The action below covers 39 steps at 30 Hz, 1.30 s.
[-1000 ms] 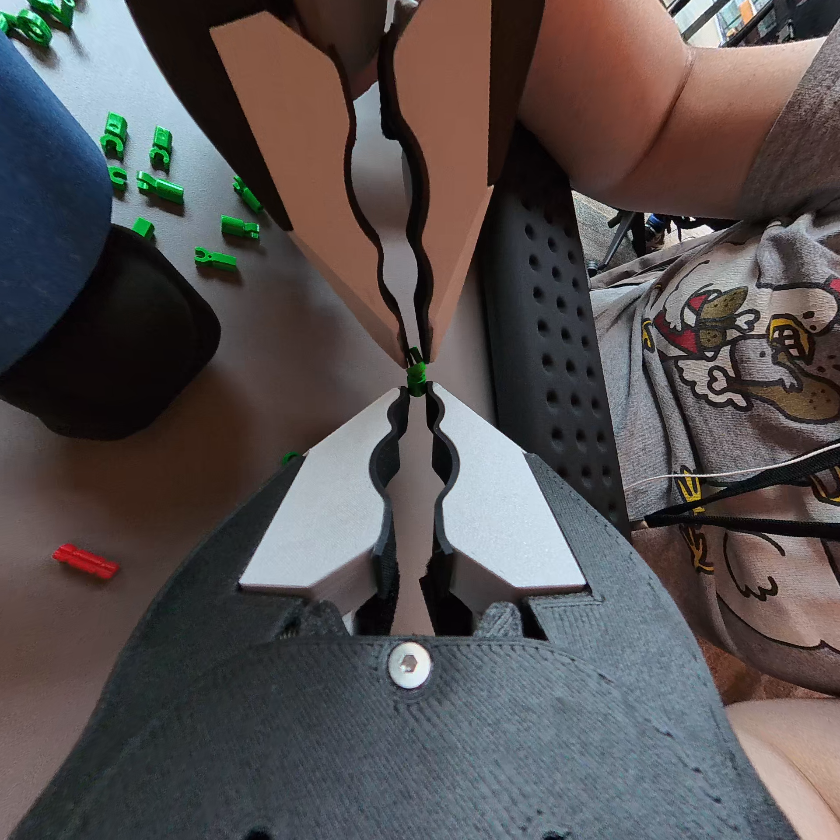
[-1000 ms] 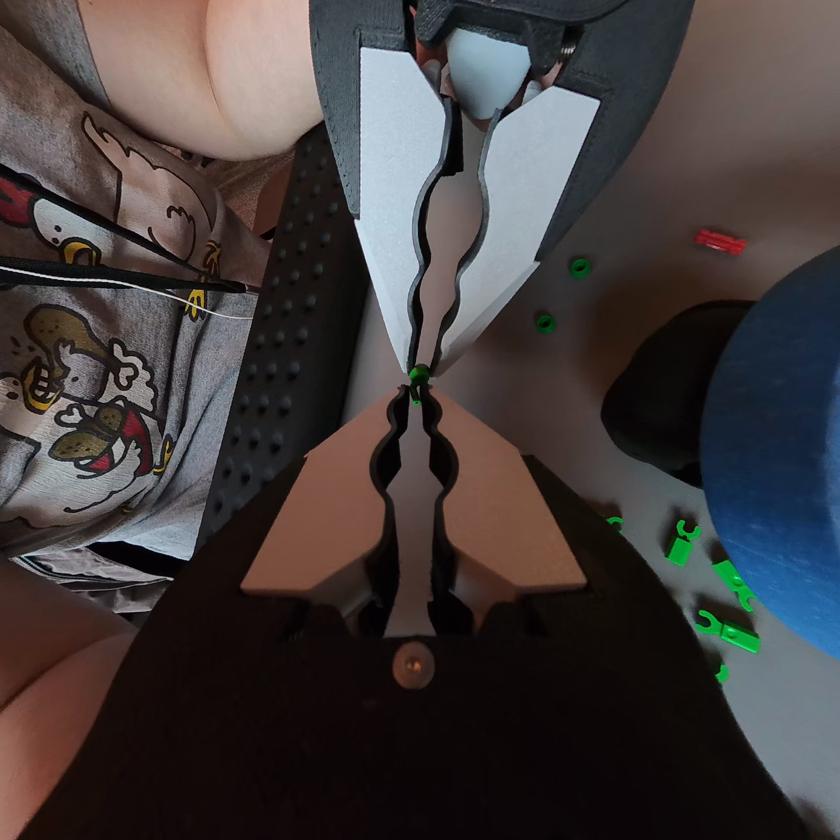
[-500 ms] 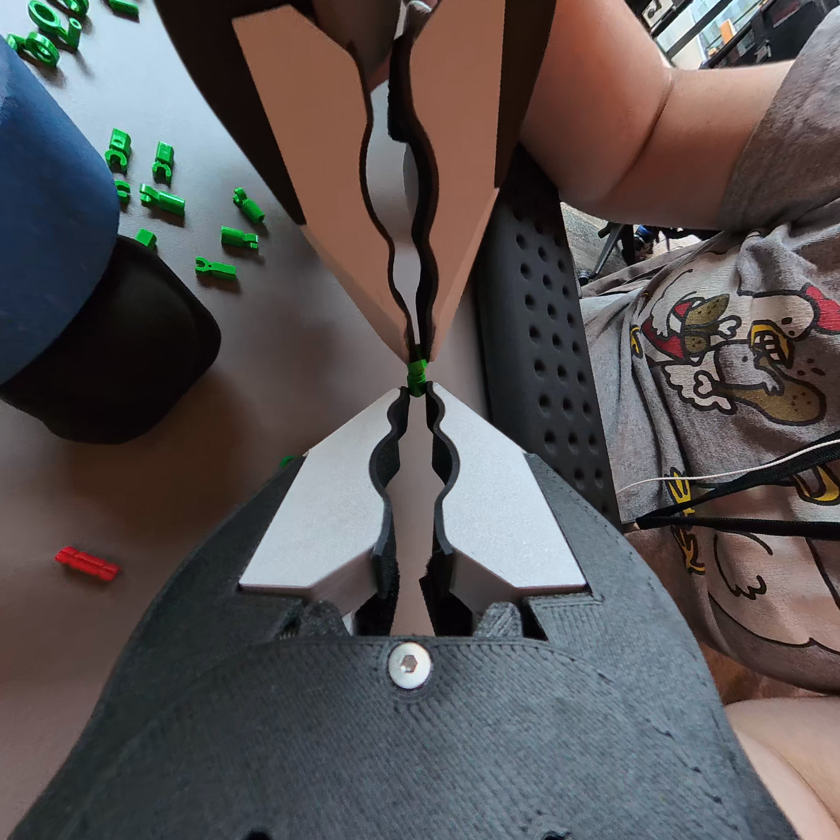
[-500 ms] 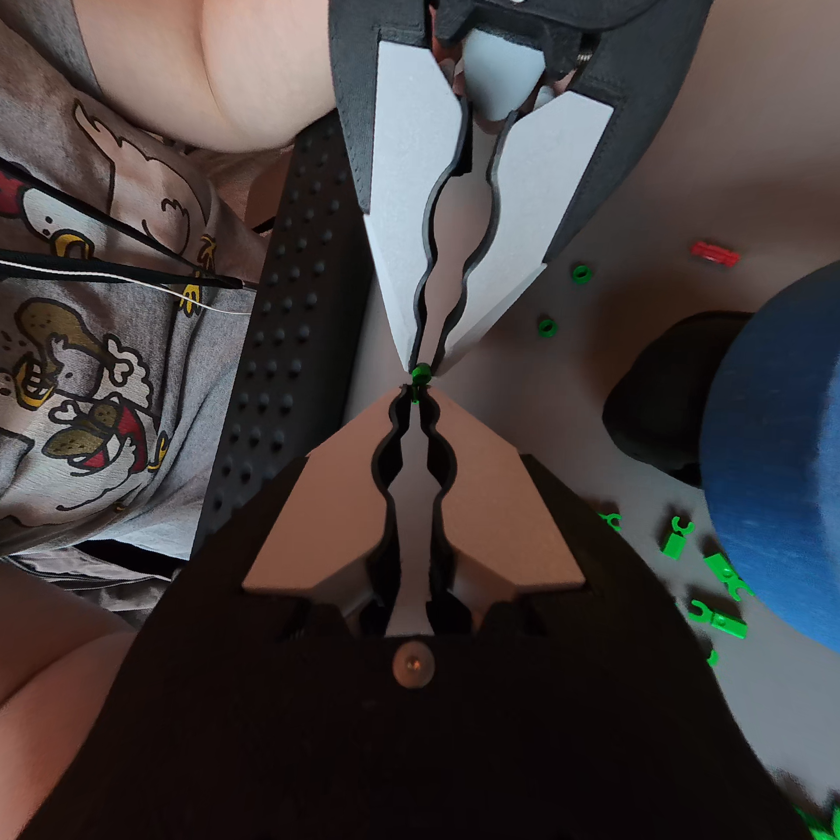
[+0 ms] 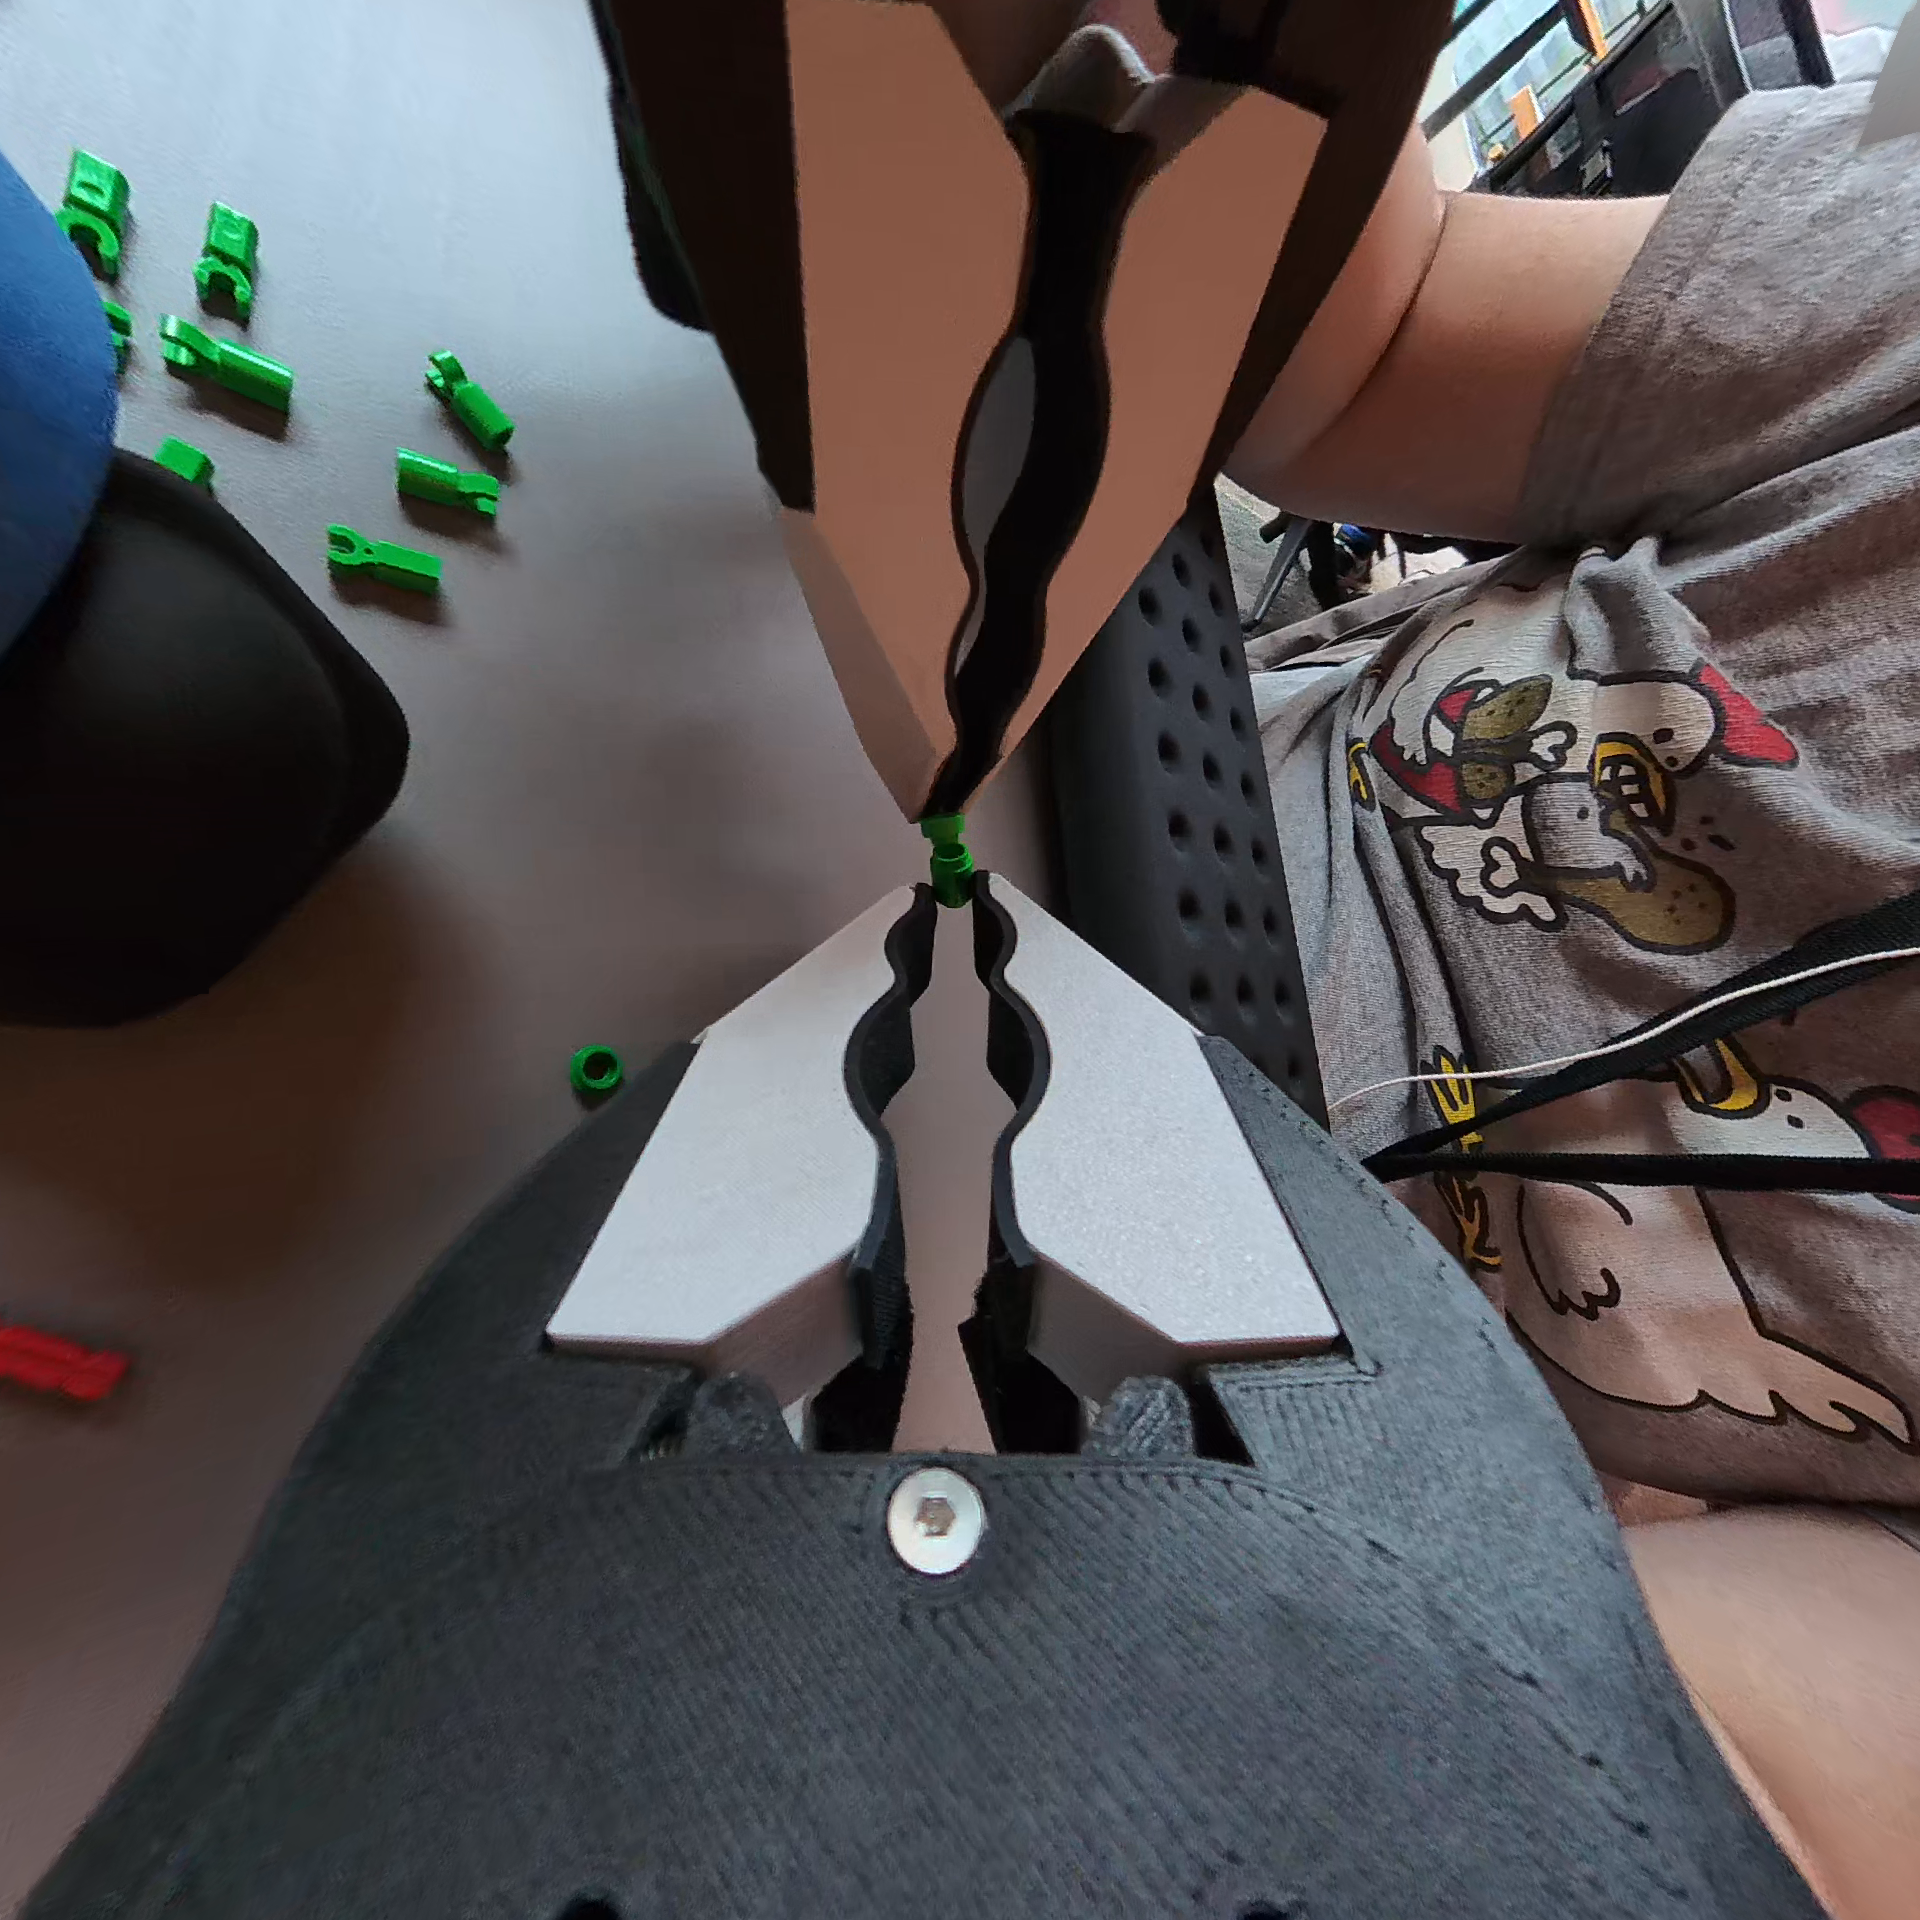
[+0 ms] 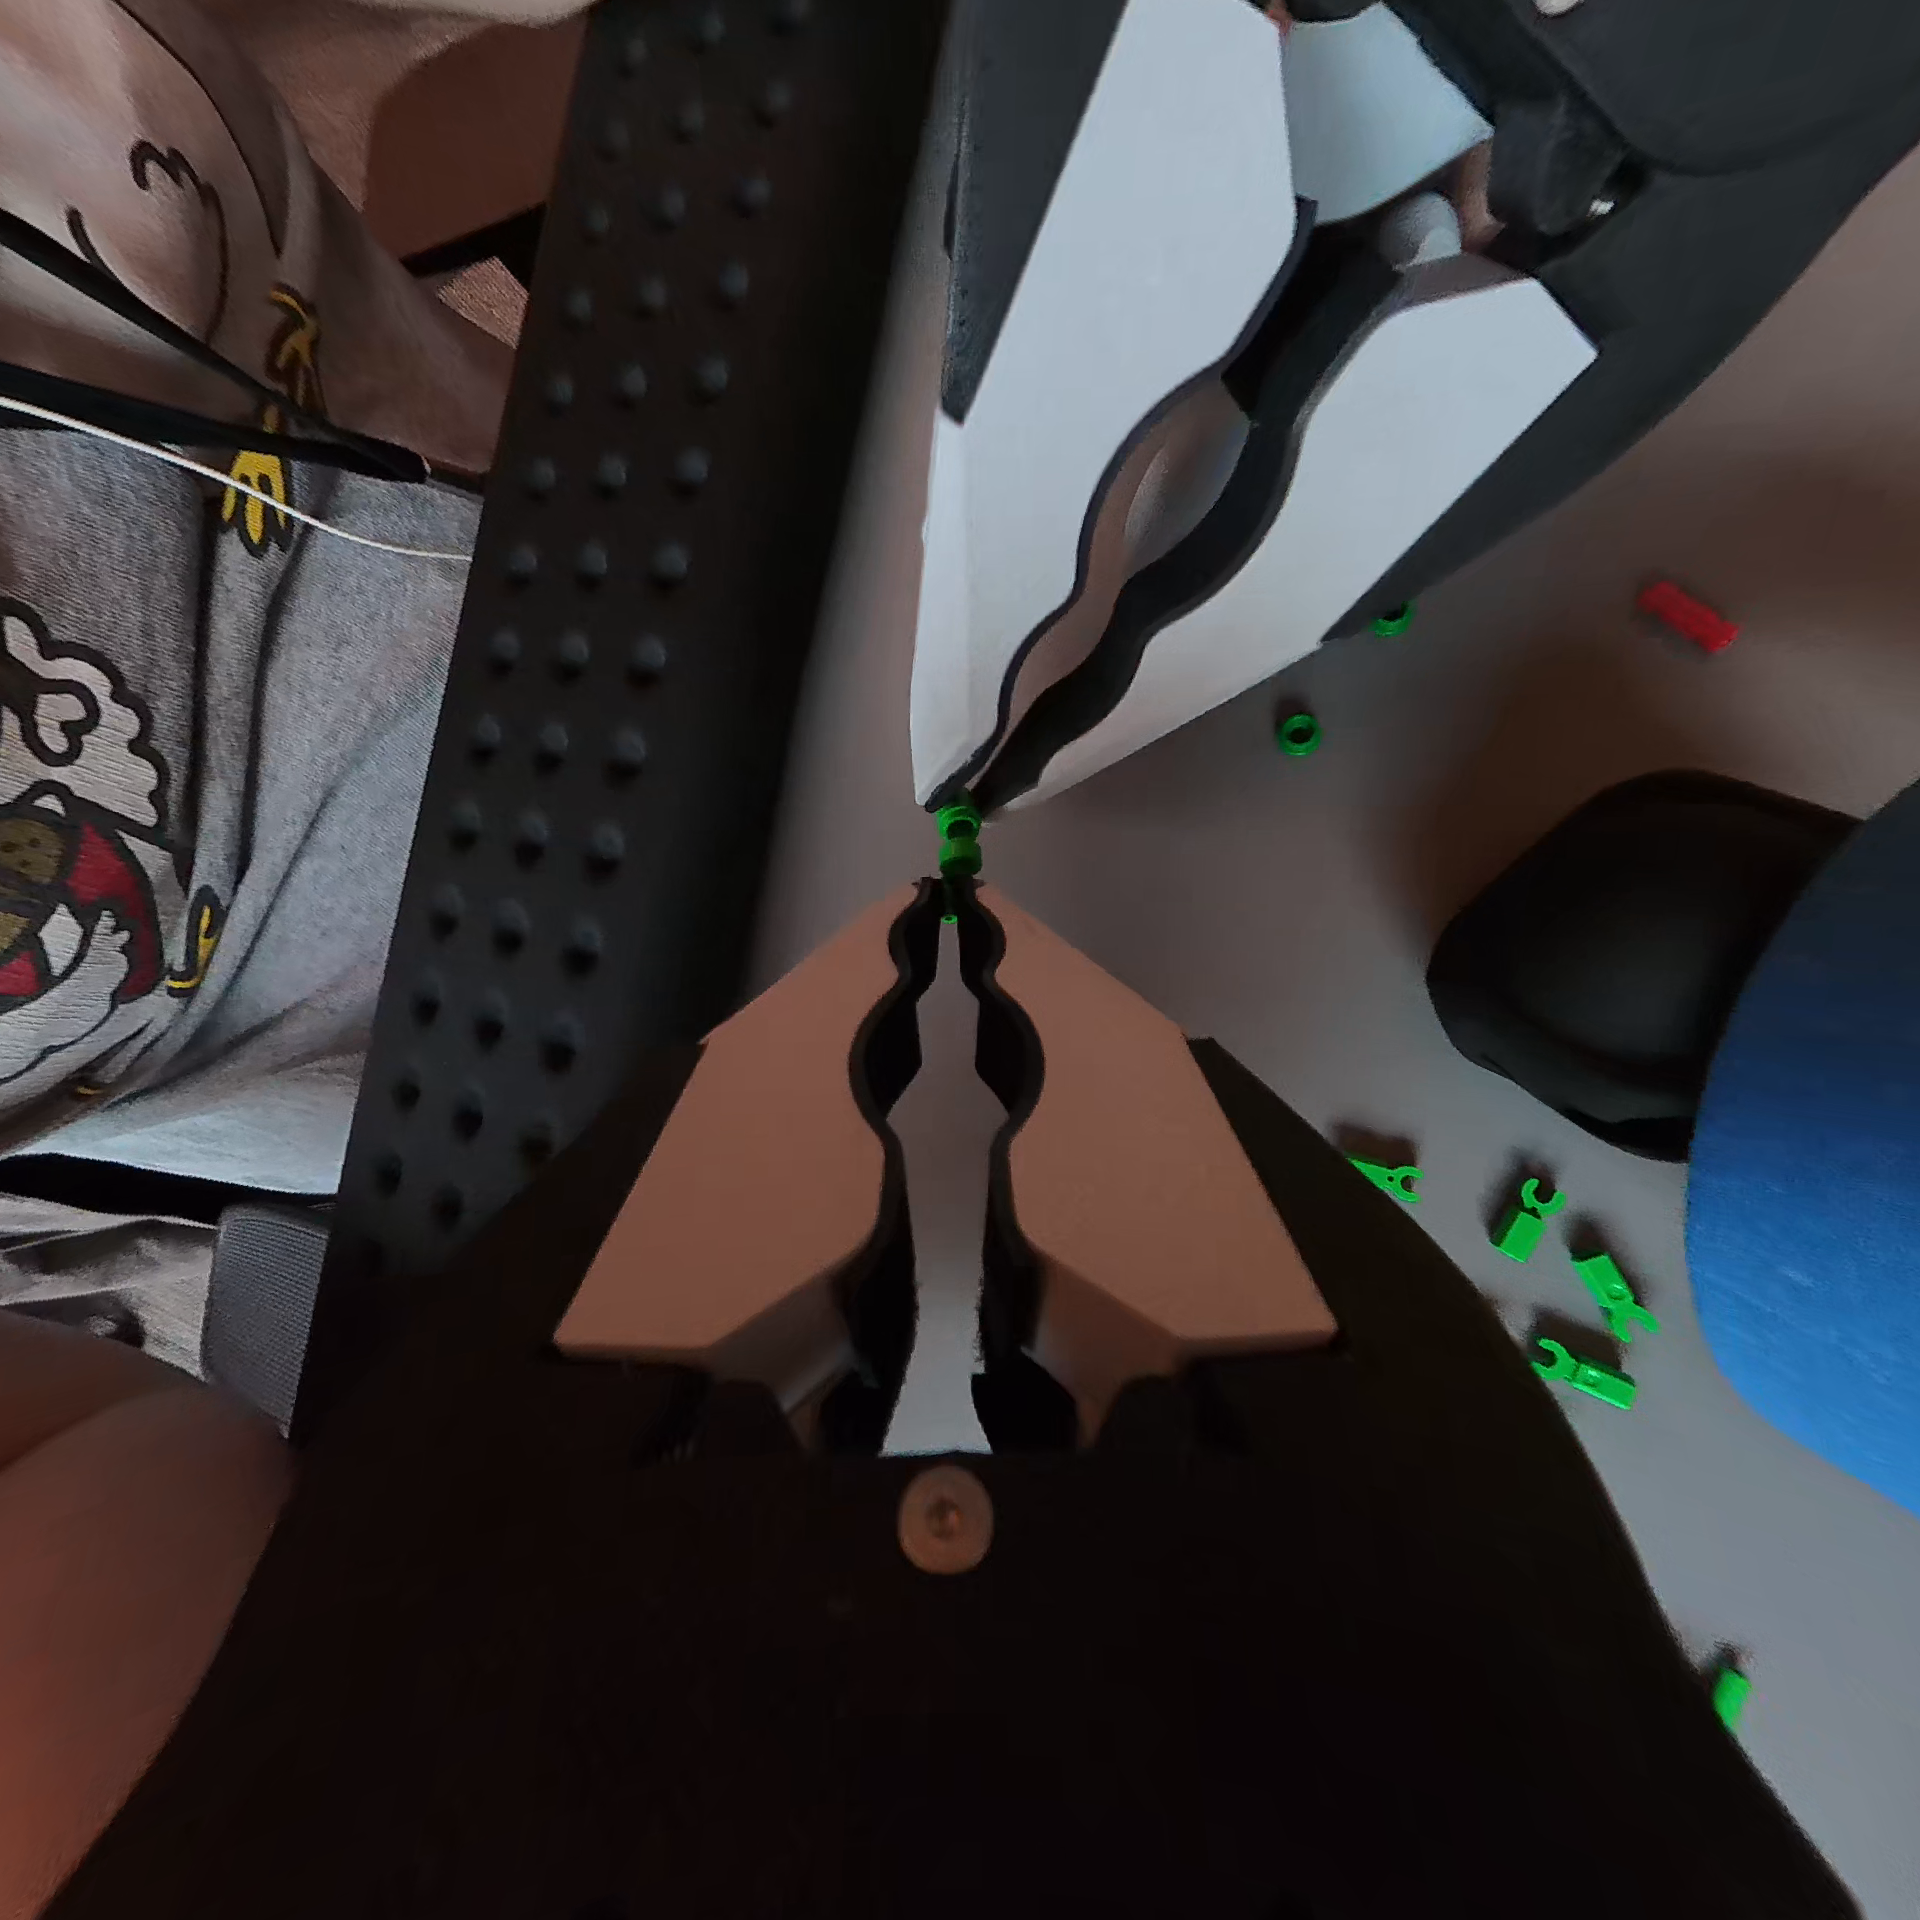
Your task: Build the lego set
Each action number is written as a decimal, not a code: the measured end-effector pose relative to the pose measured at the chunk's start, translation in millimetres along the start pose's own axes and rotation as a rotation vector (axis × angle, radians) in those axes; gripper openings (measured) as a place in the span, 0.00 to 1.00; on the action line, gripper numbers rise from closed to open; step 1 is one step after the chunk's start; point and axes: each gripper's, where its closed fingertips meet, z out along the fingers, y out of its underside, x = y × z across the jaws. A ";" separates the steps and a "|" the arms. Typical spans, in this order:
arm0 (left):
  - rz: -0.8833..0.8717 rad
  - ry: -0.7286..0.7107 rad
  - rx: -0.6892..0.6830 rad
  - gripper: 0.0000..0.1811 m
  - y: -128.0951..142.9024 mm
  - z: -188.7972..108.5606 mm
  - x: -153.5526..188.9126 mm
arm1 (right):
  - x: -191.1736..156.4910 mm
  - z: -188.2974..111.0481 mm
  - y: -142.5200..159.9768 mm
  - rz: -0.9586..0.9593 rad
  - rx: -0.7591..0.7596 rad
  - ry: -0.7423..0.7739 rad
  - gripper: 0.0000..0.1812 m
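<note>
1. The left hand-held gripper (image 5: 948,902) is clenched on a small green lego piece (image 5: 949,871), pinched at the very tips of its grey fingers (image 5: 1117,1138). The piece is held in the air above the grey surface (image 5: 582,727), just beside its dark perforated edge strip (image 5: 1195,831)

2. The right hand-held gripper (image 6: 948,902) faces it tip to tip, its tan fingers (image 6: 1101,1143) clenched on a second green part (image 6: 958,821). The two parts look seated end to end, though at this size I cannot tell whether the joint is fully home

3. To do the step well, keep both grippers on one straight line and press along that axis only; a sideways twist would likely flick so small a piece out of the tips

4. Hold both grips firm until the joint is judged tight, then let go with one gripper only, so that the pair stays held

5. Spare green clip pieces (image 5: 416,483) lie well apart on the surface beside a dark pad (image 5: 177,748), with a green ring (image 5: 596,1067) and a red piece (image 5: 57,1361) nearer. They are the likely next picks
</note>
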 end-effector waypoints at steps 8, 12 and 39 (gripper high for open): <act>-0.003 0.019 -0.015 0.03 2.0 1.1 3.7 | 2.5 5.4 2.3 -0.090 -0.058 0.069 0.01; -0.008 0.026 -0.022 0.03 3.3 1.1 4.5 | 5.4 0.5 -1.2 -0.125 -0.040 0.111 0.01; -0.028 0.093 -0.142 0.03 17.3 13.0 12.5 | -13.0 19.2 -1.0 -0.341 -0.149 0.103 0.01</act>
